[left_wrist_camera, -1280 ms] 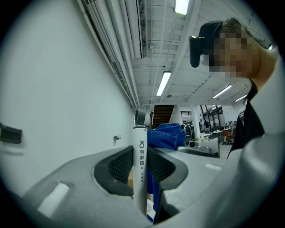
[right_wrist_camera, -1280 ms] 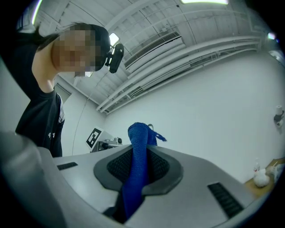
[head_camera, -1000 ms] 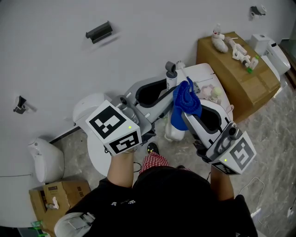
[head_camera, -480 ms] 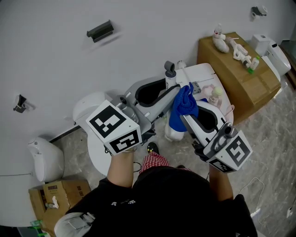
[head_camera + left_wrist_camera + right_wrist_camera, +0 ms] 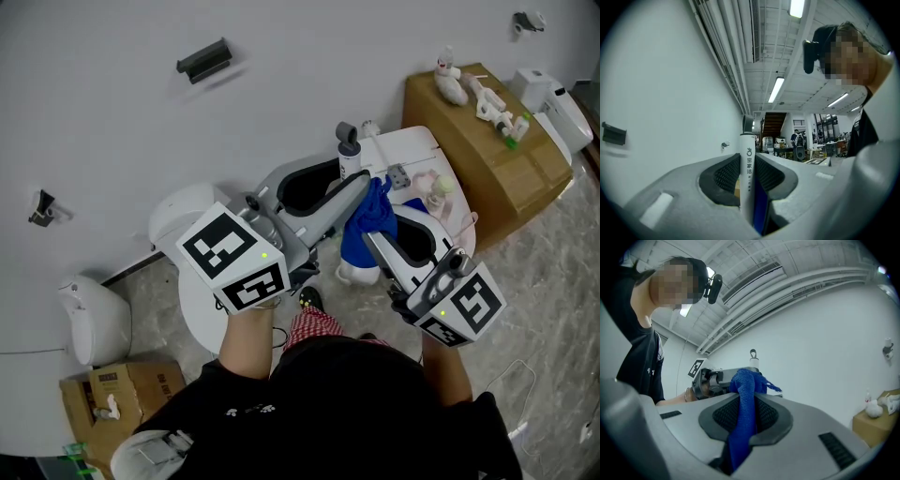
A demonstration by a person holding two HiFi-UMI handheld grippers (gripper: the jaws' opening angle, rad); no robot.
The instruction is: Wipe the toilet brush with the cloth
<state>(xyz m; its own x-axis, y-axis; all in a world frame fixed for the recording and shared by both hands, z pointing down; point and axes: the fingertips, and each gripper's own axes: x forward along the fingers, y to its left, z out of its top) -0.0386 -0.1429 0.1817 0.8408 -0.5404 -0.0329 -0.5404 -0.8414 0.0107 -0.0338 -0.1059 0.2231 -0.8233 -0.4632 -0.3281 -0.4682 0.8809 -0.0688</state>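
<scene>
The toilet brush's white handle (image 5: 350, 163) stands upright, its grey cap just above. In the left gripper view the handle (image 5: 746, 173) is pinched between the ribbed pads, with a sliver of blue cloth (image 5: 761, 213) beside it. My left gripper (image 5: 351, 184) (image 5: 747, 164) is shut on it. My right gripper (image 5: 375, 234) (image 5: 745, 401) is shut on the blue cloth (image 5: 369, 219) (image 5: 744, 404), which is bunched against the handle just below the left jaws. The brush's white holder (image 5: 354, 272) shows under the cloth; the brush head is hidden.
A white fixture top (image 5: 417, 148) with small toys lies behind the brush. A cardboard box (image 5: 487, 159) with white figures stands at the right, a toilet (image 5: 555, 101) beyond it. A round white basin (image 5: 183, 217) and a smaller box (image 5: 111, 396) sit at the left.
My right gripper has slid the blue cloth down the handle, toward me in the head view. The left gripper and the brush have stayed in place.
</scene>
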